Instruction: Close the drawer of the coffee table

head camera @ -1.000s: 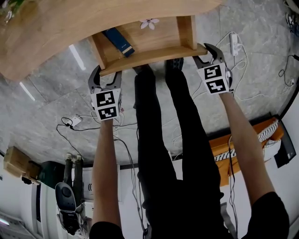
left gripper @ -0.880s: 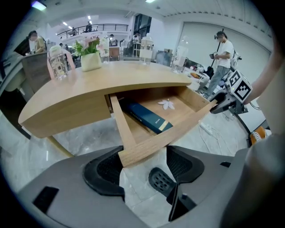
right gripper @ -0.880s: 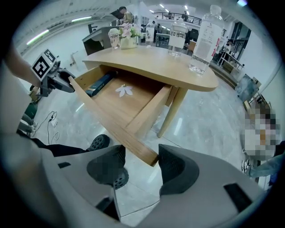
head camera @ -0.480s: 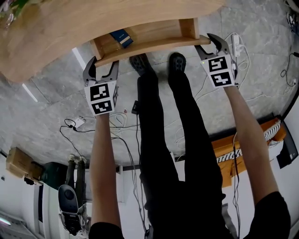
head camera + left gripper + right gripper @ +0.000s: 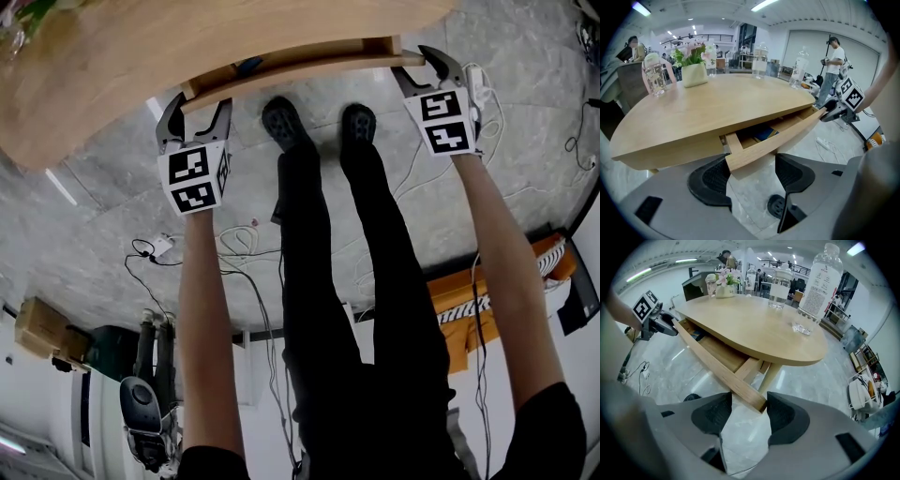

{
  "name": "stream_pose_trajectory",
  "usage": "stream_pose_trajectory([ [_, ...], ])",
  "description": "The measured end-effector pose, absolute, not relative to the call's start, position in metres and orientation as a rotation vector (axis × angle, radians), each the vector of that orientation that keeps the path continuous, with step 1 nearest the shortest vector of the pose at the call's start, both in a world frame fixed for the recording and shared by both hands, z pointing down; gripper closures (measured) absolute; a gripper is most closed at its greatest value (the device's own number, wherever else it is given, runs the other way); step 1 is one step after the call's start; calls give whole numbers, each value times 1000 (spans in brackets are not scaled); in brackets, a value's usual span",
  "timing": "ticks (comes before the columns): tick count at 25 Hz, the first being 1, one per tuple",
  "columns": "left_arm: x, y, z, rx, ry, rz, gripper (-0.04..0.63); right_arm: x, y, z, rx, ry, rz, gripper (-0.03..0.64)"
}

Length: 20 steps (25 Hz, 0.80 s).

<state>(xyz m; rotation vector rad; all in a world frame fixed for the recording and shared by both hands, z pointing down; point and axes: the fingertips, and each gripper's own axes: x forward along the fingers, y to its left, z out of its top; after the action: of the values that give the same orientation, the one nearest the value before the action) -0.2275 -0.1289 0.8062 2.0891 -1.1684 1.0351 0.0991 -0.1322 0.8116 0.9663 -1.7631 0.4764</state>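
Under coffee table [image 5: 141, 75], drawer [image 5: 300, 64] sits further in, left gripper [image 5: 199, 105] and right gripper [image 5: 417, 64] jaws open astride it.

A glossy grey stone-tile floor [image 5: 94, 234] carries loose white cables [image 5: 246, 240] and a white power strip [image 5: 472, 82]; an orange box [image 5: 441, 286] sits near the wall; long white ceiling strip lights [image 5: 764, 4] brighten the white-walled hall [image 5: 806, 47].

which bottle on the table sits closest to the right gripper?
The tall labelled water bottle at the coffee table edge; the other bottles stand farther back.
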Motion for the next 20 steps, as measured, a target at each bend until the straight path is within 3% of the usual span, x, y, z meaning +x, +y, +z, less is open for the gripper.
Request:
stream_pose_trajectory([
  [20,-236,-165,819,2002,-1241,918,296,98,-173,821,1074,-1697,472,403],
])
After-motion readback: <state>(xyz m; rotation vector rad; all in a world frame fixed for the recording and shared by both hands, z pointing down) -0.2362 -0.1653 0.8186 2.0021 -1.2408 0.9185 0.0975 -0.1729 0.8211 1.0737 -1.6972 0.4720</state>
